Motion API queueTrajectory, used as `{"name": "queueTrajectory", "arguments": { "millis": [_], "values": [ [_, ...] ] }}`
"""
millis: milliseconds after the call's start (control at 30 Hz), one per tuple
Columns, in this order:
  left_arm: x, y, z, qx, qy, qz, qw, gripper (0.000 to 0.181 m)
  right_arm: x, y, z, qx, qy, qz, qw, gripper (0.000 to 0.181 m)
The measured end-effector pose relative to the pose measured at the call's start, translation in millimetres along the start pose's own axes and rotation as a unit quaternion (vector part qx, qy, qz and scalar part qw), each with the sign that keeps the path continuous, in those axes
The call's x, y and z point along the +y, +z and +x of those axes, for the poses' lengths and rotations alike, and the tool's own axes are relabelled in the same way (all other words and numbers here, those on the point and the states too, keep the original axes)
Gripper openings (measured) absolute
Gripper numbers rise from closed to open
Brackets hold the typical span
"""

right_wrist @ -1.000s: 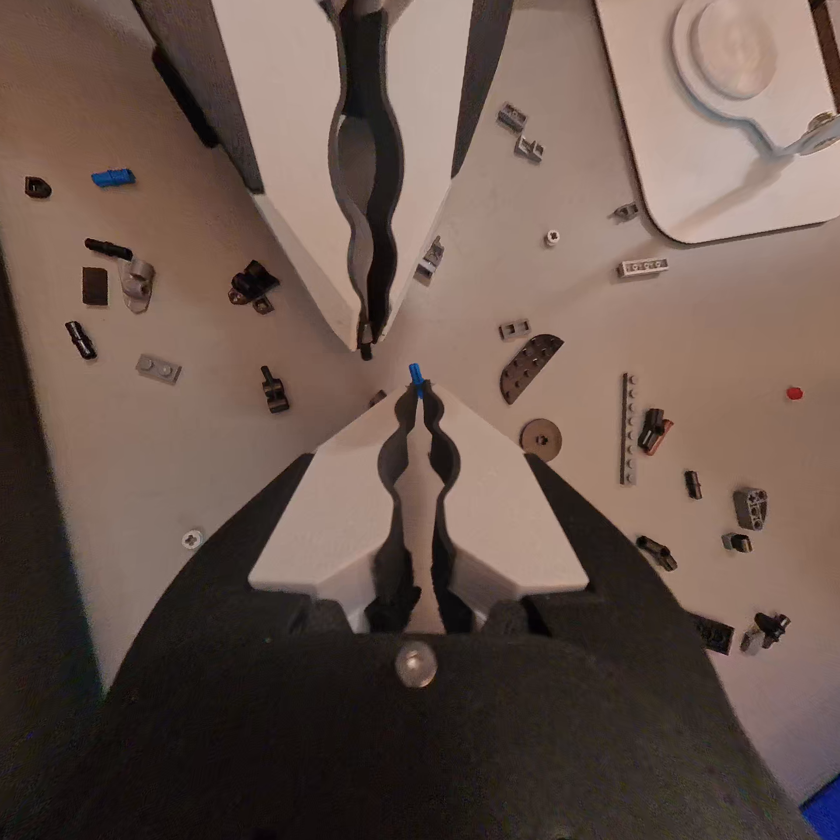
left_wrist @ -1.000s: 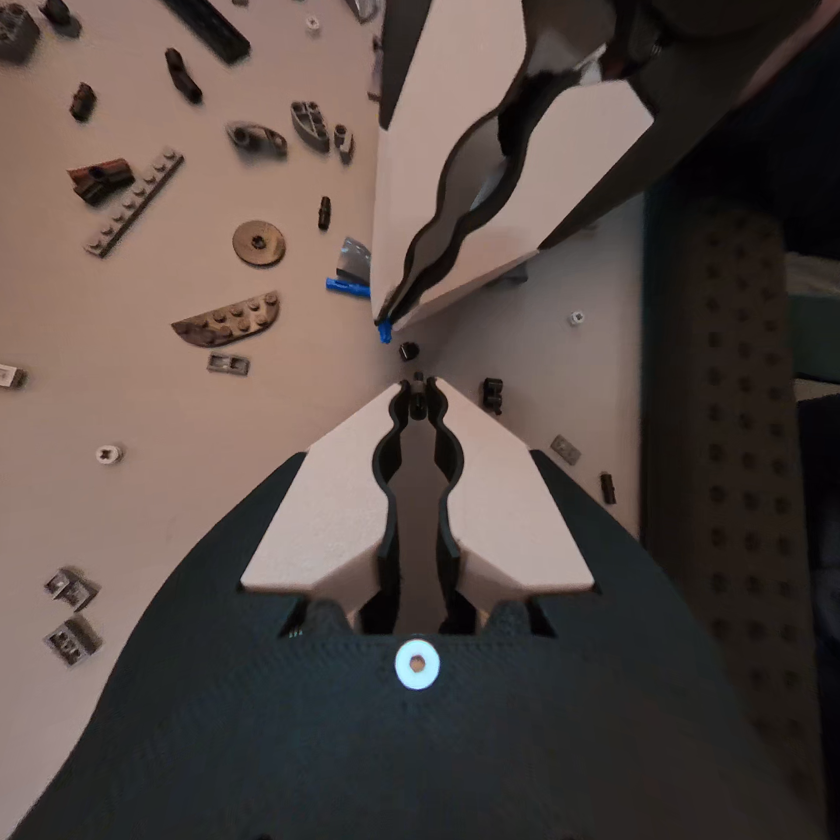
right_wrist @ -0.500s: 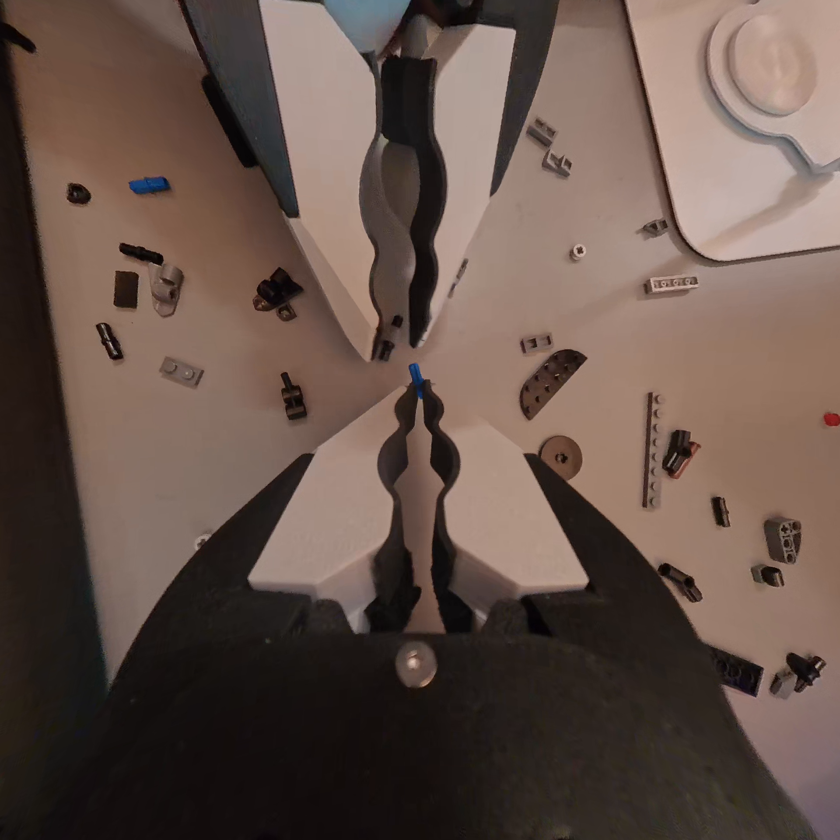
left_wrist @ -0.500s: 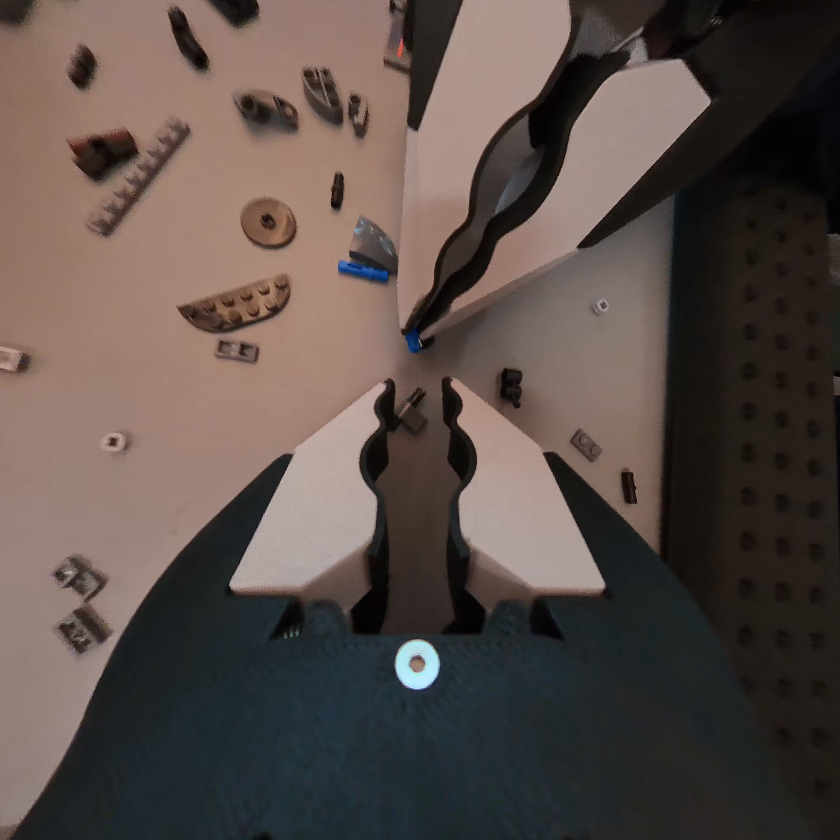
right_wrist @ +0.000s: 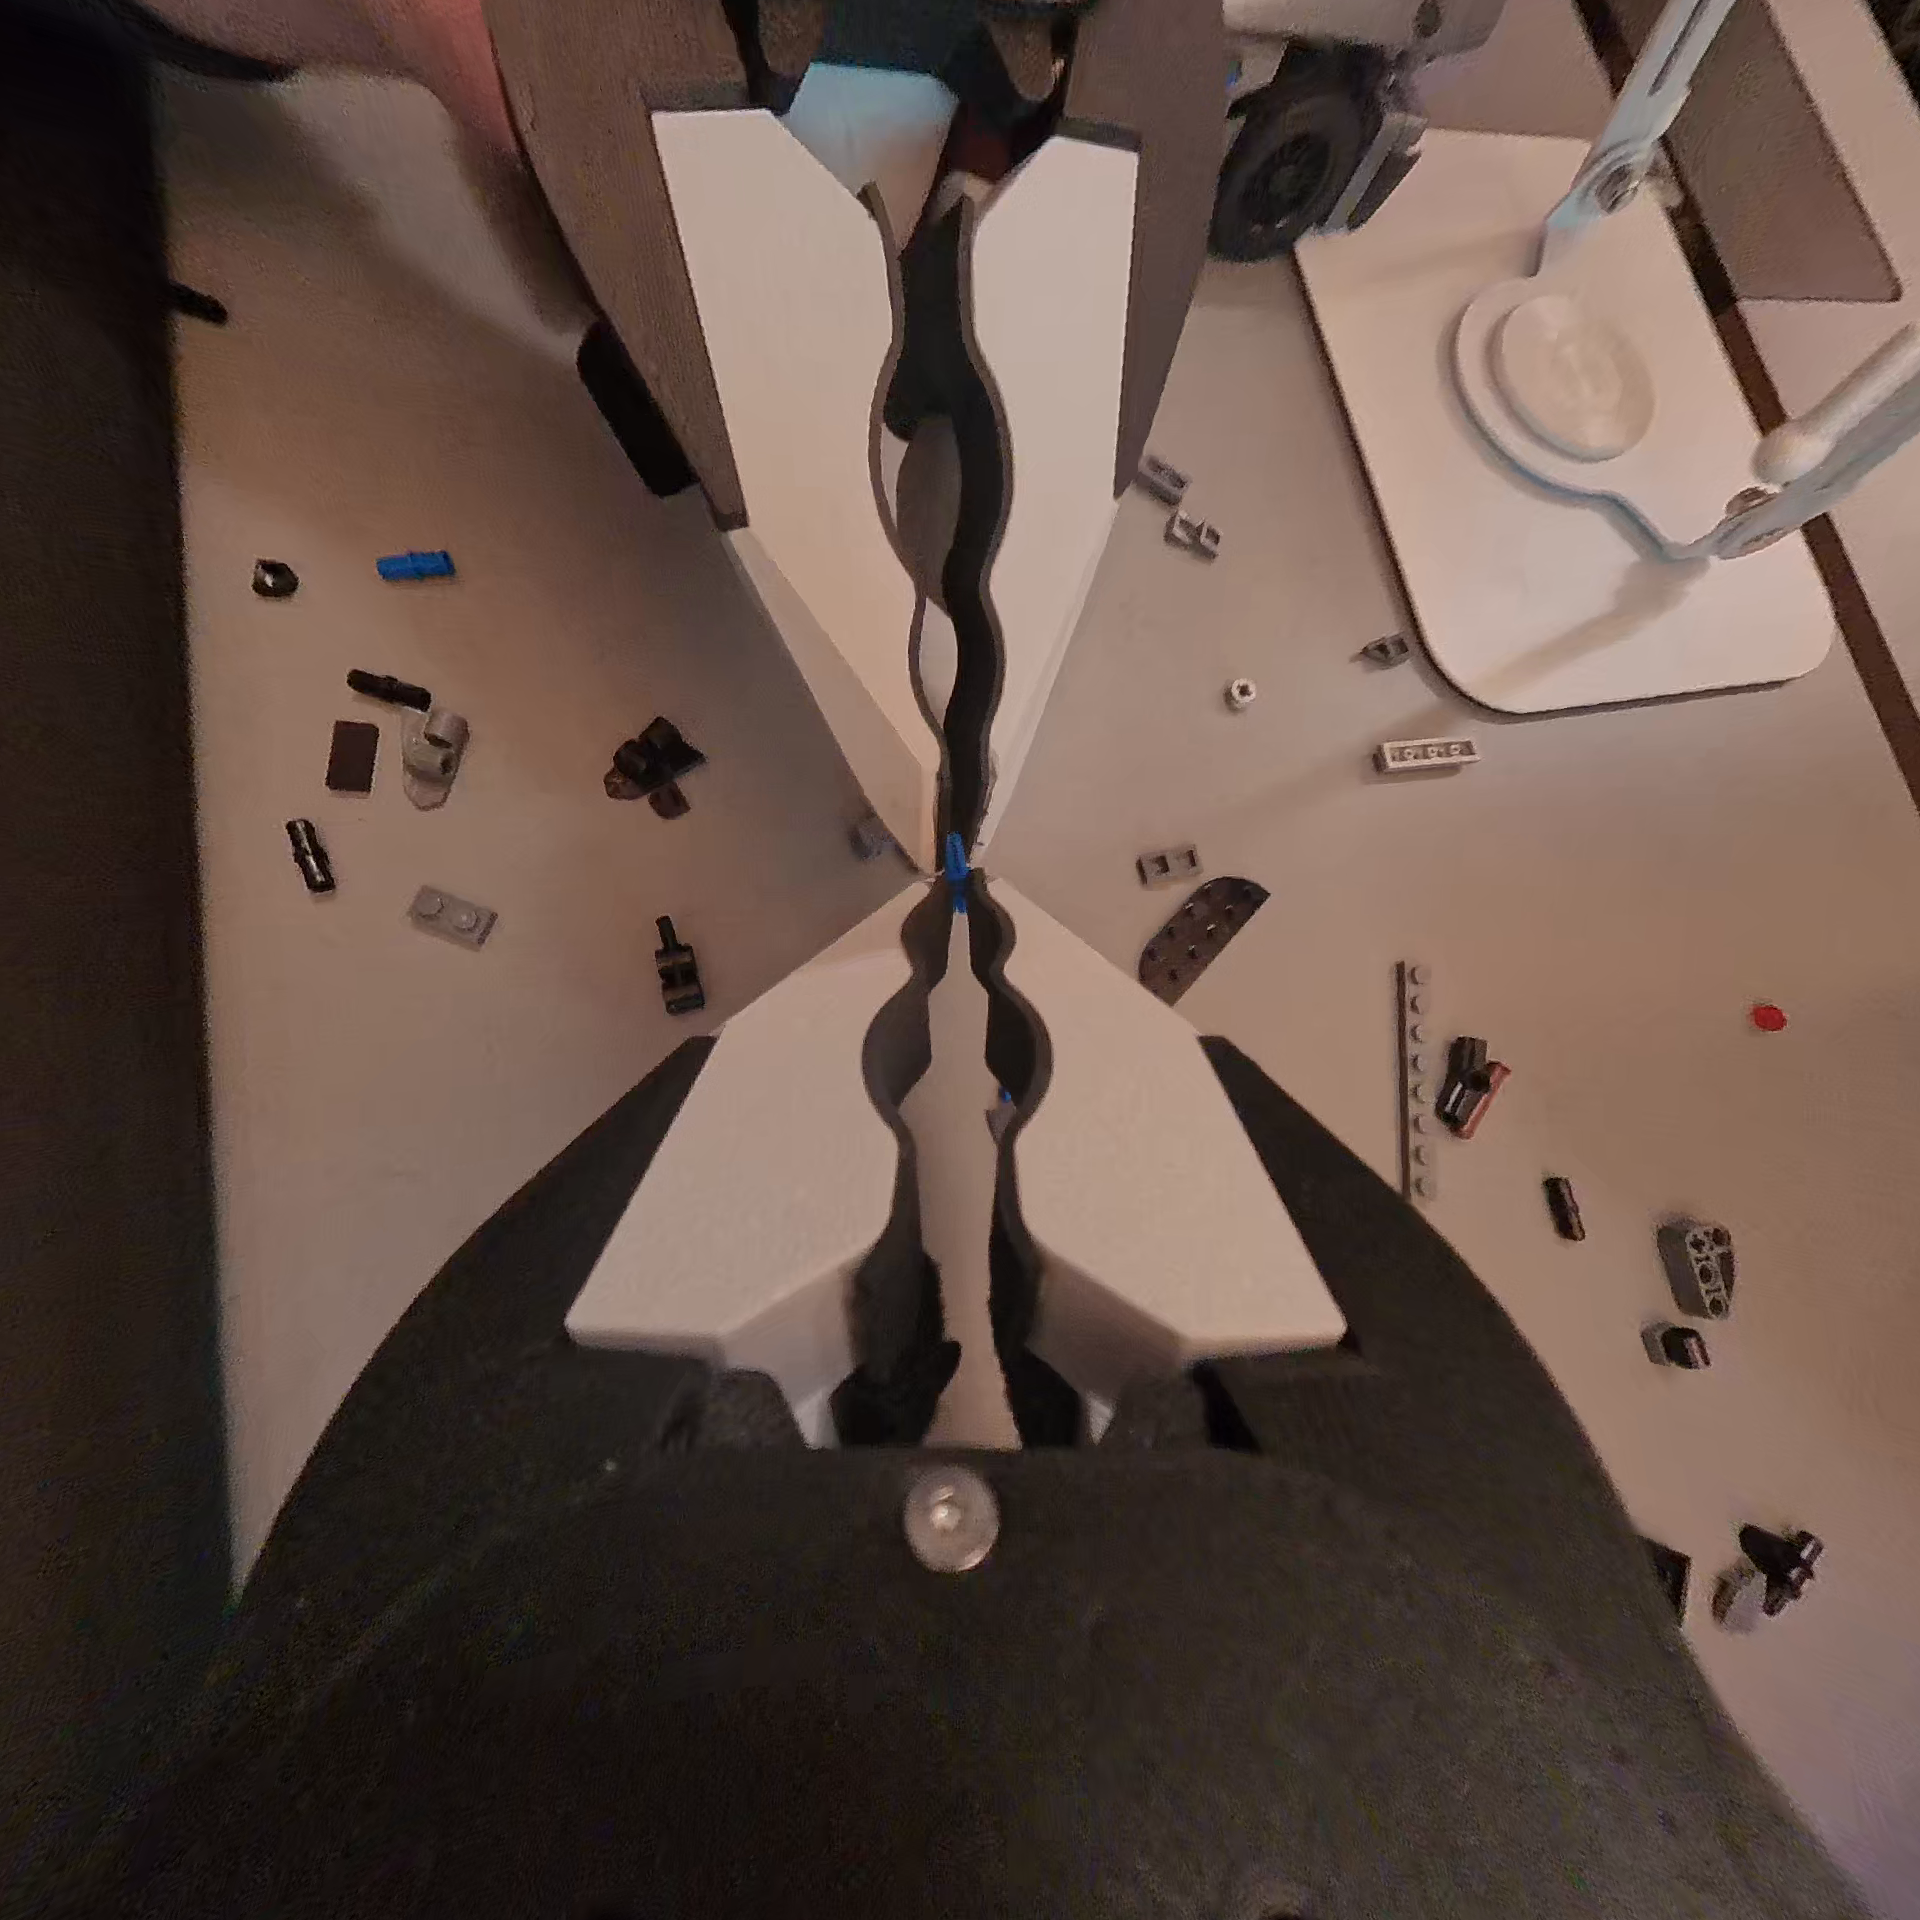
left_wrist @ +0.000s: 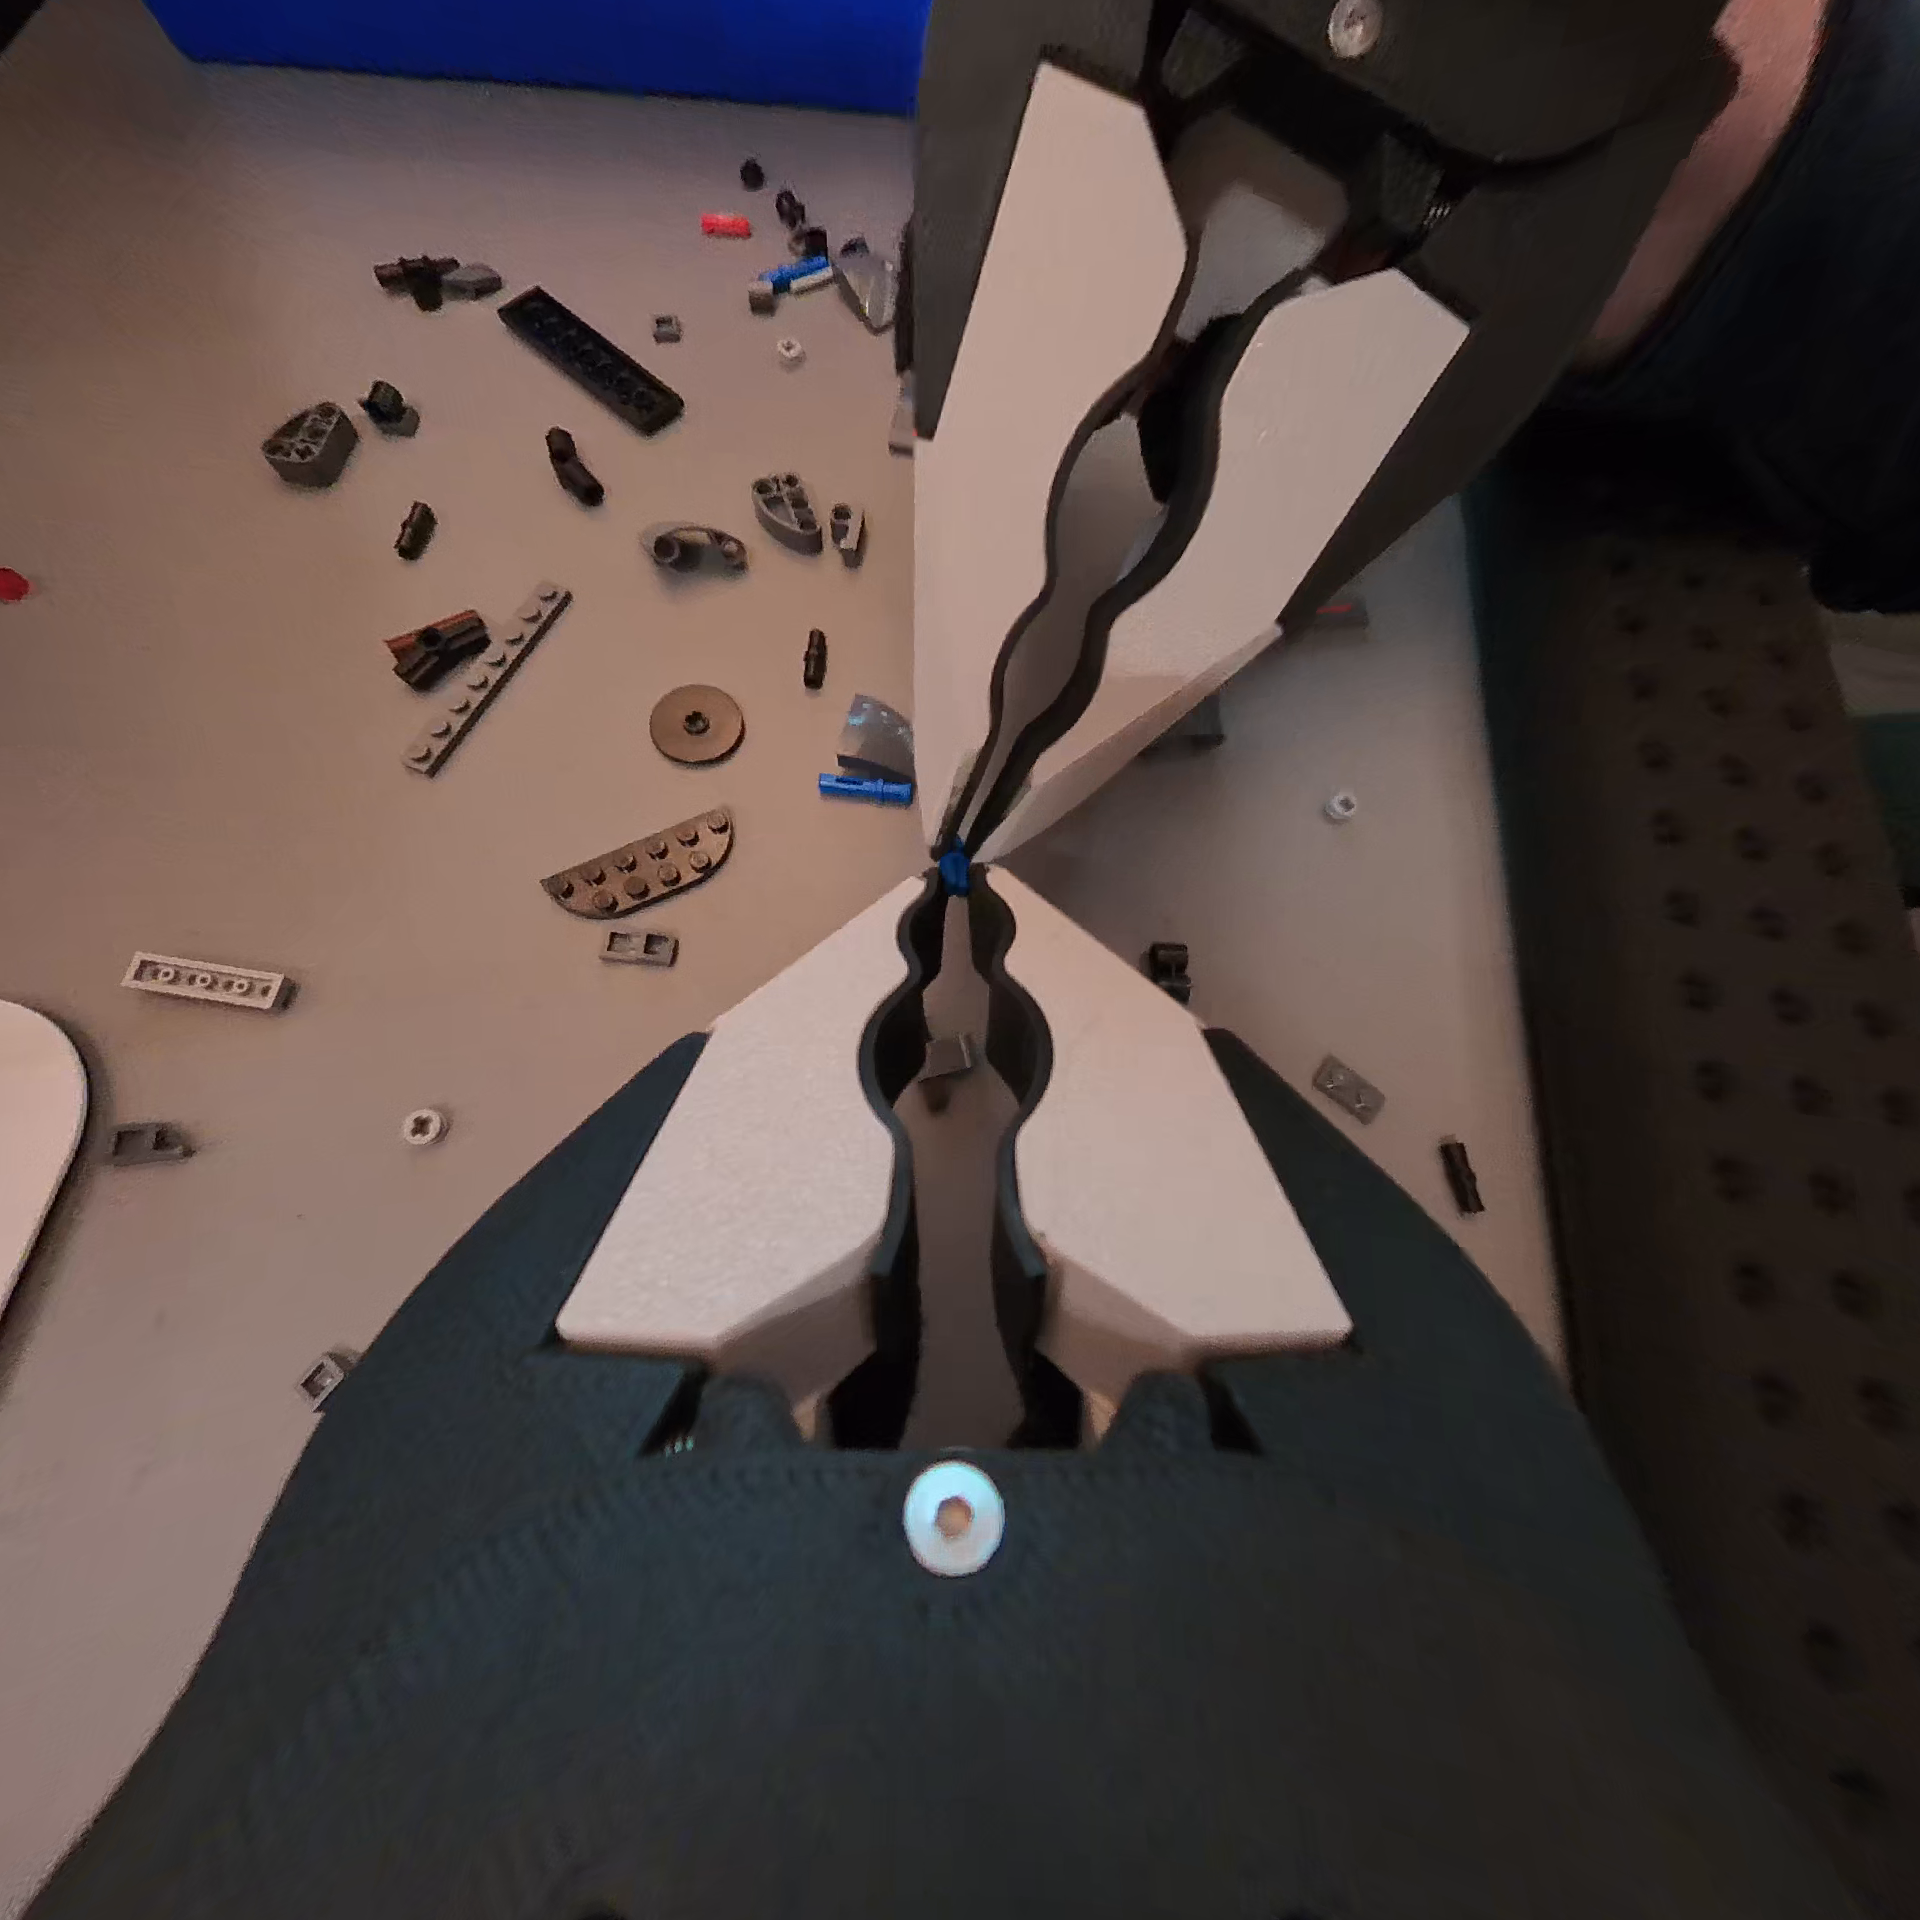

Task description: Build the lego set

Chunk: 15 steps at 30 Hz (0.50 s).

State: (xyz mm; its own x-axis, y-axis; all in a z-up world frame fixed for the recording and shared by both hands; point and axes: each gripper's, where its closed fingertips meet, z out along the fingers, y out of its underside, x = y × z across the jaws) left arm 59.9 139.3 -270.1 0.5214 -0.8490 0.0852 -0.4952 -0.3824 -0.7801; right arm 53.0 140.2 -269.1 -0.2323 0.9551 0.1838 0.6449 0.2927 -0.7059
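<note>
The right claw [right_wrist: 956,902] is clamped on a tiny blue pin [right_wrist: 956,871], held tip to tip against the left claw [left_wrist: 954,896], nearly closed on its other end above the counter [left_wrist: 260,1195]; light, rigid and slick, it probably wants a hold on its shank, and only the right wrist view shows its length.

the pin [left_wrist: 954,871] between the two tips is showing bright blue, and a second blue pin [left_wrist: 865,789] is lying on the pale beige table [left_wrist: 260,831]. both grippers are wearing white fingers [left_wrist: 790,1122] with black wavy pads and textured black bodies. the half-round plate [left_wrist: 639,862] and the disc [left_wrist: 697,723] are looking dark grey, the long strip [left_wrist: 486,677] a lighter grey. a red stud [right_wrist: 1766,1017] is standing out. the lamp base [right_wrist: 1558,436] is showing white.
</note>
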Motion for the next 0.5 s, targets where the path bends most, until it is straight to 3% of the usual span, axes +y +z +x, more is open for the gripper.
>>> {"name": "queueTrajectory", "arguments": {
  "millis": [267,500],
  "values": [
    [-44,-32,9,0.062,-0.021,0.151,0.986,0.002,-32,-42,8,-0.055,0.08,0.165,0.981,0.0],
    [-50,-37,11,0.072,-0.019,0.173,0.982,0.002,-42,-49,7,-0.066,0.087,0.216,0.97,0.008]
  ]
}}
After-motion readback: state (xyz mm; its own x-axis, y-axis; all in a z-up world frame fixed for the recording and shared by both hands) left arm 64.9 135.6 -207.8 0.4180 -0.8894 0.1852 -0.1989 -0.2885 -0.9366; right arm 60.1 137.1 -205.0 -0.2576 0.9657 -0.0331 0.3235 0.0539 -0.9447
